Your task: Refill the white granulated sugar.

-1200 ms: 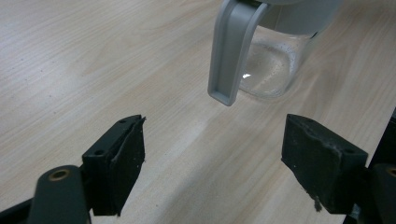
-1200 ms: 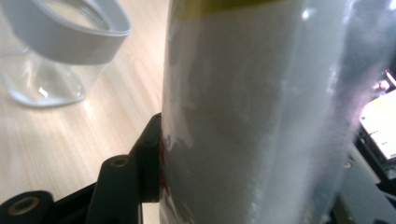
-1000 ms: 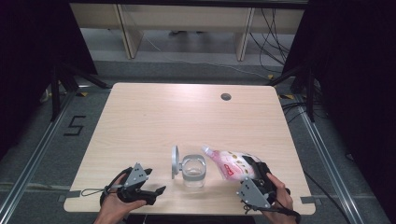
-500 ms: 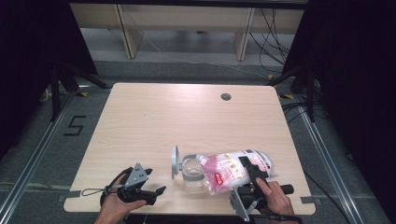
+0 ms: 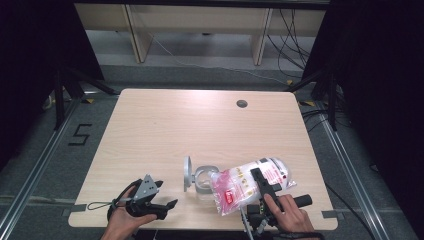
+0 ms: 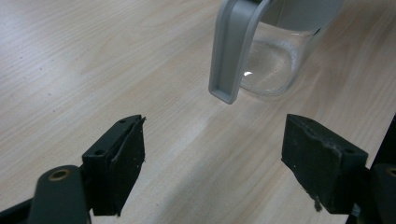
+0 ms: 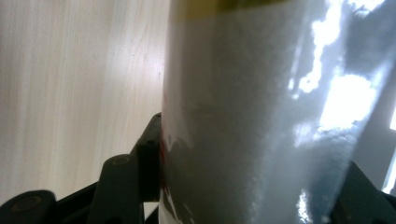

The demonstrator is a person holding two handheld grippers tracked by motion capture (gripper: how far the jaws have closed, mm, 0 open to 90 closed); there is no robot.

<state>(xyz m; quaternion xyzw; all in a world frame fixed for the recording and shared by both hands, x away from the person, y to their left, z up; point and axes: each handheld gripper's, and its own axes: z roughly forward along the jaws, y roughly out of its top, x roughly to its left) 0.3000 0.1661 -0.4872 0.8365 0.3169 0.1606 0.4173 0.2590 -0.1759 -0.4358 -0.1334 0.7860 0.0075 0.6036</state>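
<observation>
Wooden table (image 5: 165, 125): right claw (image 5: 260, 182) clamped on bag (image 5: 240, 187) beside jar (image 5: 202, 180).

pale wooden table (image 5: 165, 130) on grey floor (image 5: 30, 150), black curtains (image 5: 30, 45) either side

One glass jar (image 5: 202, 181), one plastic bag (image 5: 245, 185), two grippers, one table (image 5: 200, 125).
</observation>
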